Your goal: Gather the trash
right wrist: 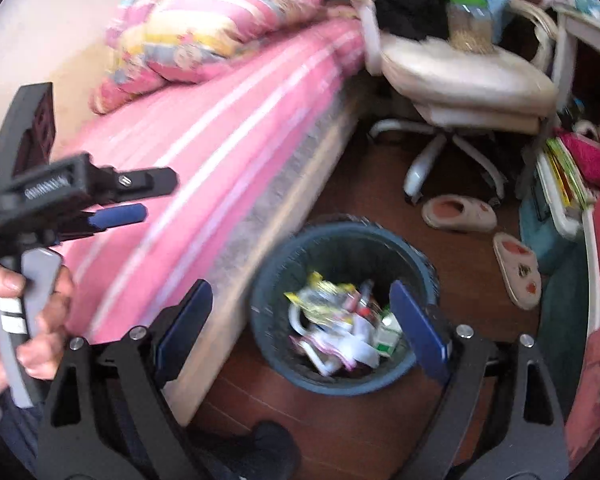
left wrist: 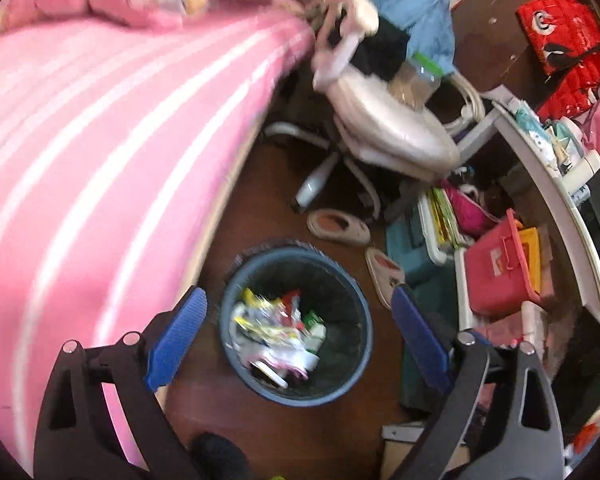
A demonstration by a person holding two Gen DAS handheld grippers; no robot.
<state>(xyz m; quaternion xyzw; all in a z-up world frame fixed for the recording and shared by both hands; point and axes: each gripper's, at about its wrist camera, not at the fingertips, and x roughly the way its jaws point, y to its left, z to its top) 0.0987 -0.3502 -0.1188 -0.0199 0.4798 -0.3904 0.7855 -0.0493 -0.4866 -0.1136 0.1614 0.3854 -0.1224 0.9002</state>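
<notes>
A round dark blue waste bin (left wrist: 352, 384) stands on the wooden floor beside the bed; it also shows in the right wrist view (right wrist: 276, 280). It holds mixed trash (left wrist: 276, 332): wrappers, white pieces and a green-and-white carton (right wrist: 388, 334). My left gripper (left wrist: 298, 332) is open and empty, held above the bin. My right gripper (right wrist: 300, 320) is open and empty, also above the bin. The left gripper's body, held by a hand, shows at the left of the right wrist view (right wrist: 72, 200).
A bed with a pink striped cover (left wrist: 100, 140) borders the bin on the left. A white office chair (left wrist: 388, 128) piled with clothes stands beyond. Two slippers (left wrist: 340, 226) lie on the floor. A desk (left wrist: 556, 216), books and a red box (left wrist: 500, 268) crowd the right.
</notes>
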